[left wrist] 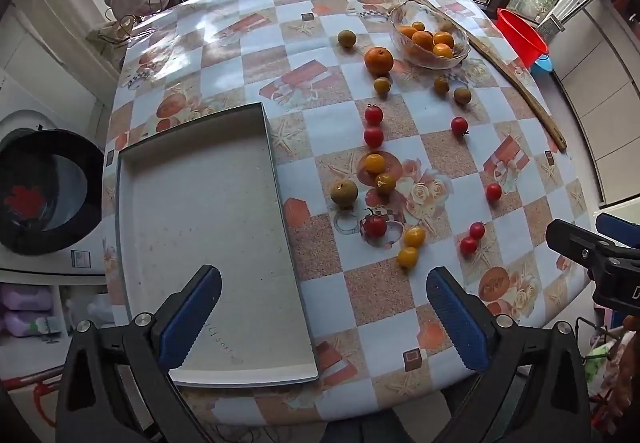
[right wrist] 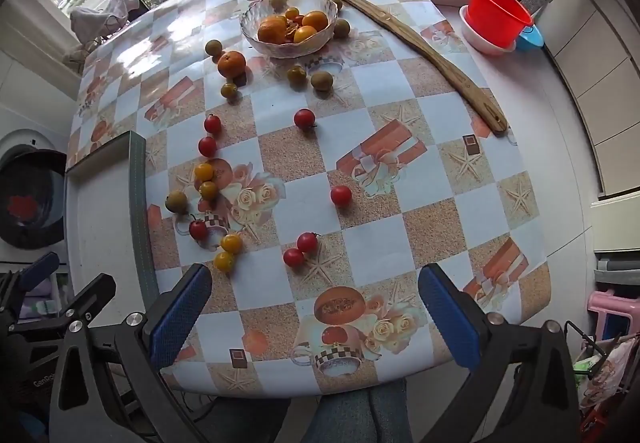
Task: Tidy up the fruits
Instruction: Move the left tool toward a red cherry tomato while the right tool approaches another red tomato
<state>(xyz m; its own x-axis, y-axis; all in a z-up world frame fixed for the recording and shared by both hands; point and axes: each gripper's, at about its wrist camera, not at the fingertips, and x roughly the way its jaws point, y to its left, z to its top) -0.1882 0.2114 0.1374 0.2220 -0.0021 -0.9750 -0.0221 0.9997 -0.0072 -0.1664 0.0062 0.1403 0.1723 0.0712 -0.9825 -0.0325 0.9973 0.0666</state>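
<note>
Both grippers hover above the near edge of the table (right wrist: 460, 111), each with its blue-padded jaws spread wide and holding nothing. The left gripper (left wrist: 324, 317) sits over the near end of a shallow grey tray (left wrist: 200, 203) that lies bare along the table's left side. The right gripper (right wrist: 314, 317) hangs over the near middle of the cloth.

Loose fruit is scattered from the centre of the table toward its far edge: red cherry tomatoes (right wrist: 301, 249), yellow ones (right wrist: 228, 251), brownish-green round fruit (right wrist: 176, 201) and one large orange (right wrist: 231, 63). A glass bowl (right wrist: 288, 43) near the far edge already holds oranges. A long wooden scratcher (right wrist: 400, 31) runs along the far right side.

Judging from this, sorting has barely begun. Start with the nearest pair of red tomatoes; lower the right gripper straight down so its pads straddle only one, since the two touch. Close gently, because round fruit will likely roll or squirt out
</note>
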